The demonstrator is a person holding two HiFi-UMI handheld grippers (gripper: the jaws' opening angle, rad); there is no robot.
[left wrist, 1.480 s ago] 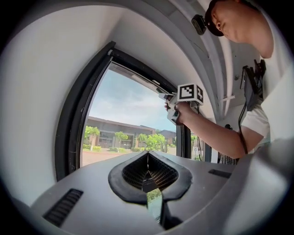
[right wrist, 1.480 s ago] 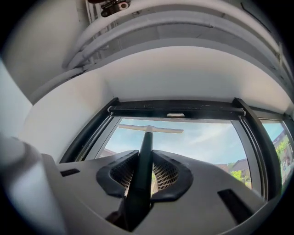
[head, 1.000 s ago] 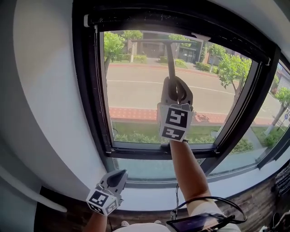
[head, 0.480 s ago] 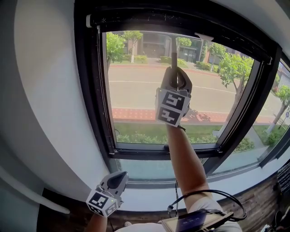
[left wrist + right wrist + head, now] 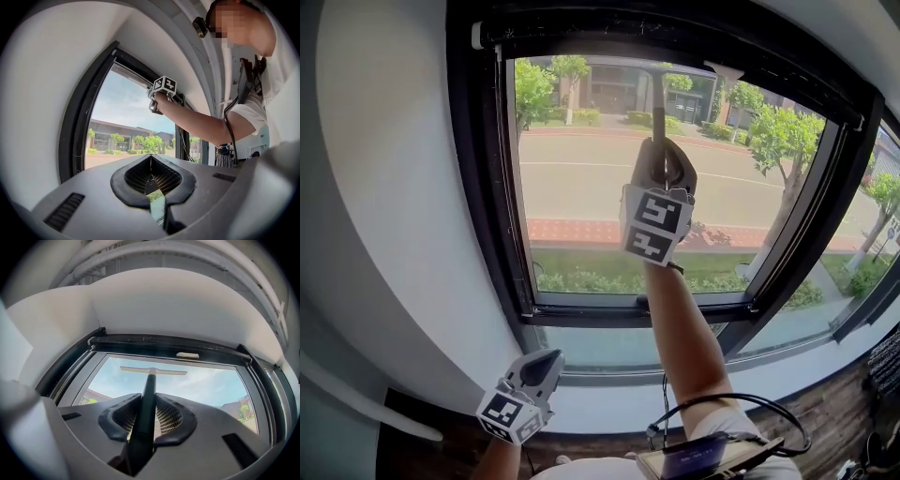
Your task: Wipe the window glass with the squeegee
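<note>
The squeegee has a dark handle [image 5: 658, 114] and a thin pale blade [image 5: 649, 67] lying across the window glass [image 5: 581, 192] just under the top frame. My right gripper [image 5: 662, 171] is raised in front of the pane and shut on the handle. In the right gripper view the handle [image 5: 145, 401] runs up between the jaws of the right gripper [image 5: 146, 420] to the blade [image 5: 153, 371]. My left gripper [image 5: 541, 368] hangs low by the sill, shut and empty. In the left gripper view its jaws [image 5: 151, 161] meet, and the raised right gripper [image 5: 162, 88] shows above.
A black window frame [image 5: 483, 187] surrounds the pane, with a white wall [image 5: 384, 187] to its left. A second pane [image 5: 853, 234] lies to the right past a black mullion [image 5: 802, 220]. A white sill [image 5: 609, 394] runs below. A cable and a device [image 5: 703, 455] hang at the person's waist.
My right gripper has moved up with the squeegee, carrying the blade higher on the glass to just under the top frame. The left gripper has stayed put.
</note>
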